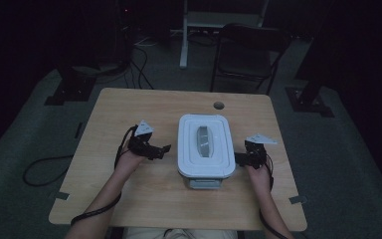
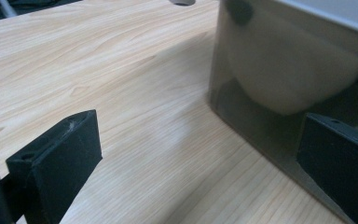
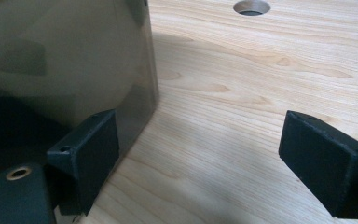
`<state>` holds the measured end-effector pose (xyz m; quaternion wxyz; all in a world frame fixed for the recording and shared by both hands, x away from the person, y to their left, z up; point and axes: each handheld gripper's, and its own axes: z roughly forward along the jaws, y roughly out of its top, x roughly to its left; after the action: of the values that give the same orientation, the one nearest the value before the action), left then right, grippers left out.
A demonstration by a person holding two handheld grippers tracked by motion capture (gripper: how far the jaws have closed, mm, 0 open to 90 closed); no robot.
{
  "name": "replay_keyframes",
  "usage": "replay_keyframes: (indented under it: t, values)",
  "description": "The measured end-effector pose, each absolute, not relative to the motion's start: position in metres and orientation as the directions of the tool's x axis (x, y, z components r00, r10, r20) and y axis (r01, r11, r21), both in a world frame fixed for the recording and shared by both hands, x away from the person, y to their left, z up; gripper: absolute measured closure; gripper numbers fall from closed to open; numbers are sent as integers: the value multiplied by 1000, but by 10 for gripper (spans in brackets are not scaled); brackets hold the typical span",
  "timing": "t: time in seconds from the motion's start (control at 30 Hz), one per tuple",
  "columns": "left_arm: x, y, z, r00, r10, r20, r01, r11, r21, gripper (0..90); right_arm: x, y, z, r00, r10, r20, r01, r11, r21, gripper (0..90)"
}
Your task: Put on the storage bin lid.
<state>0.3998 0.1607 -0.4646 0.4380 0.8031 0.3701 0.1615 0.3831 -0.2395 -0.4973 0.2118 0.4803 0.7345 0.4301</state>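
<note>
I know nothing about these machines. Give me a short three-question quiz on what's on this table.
1. True or false: the white lid sits on the box.
2. Which tongs are nearer the box: A left tongs, B right tongs?
3. Fill in: both tongs stand ____, gripping nothing.

Key: 1 true. 2 B; in the right gripper view one jaw is right beside the box's smoky wall. 3 open.

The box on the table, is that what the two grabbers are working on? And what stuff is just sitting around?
Part of the job:
- lidded box
- left gripper, jaws open
- right gripper, jaws open beside the box

Just around:
- table, with its round hole
- chair
- floor cables
</note>
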Motion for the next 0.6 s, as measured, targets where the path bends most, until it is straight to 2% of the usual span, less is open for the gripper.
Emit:
replay_keyframes:
  t: [0.6]
  values:
    - [386, 201, -478, 611, 788, -73, 504, -316, 804, 11, 371, -263, -501, -377, 923, 78, 527, 145, 837, 118]
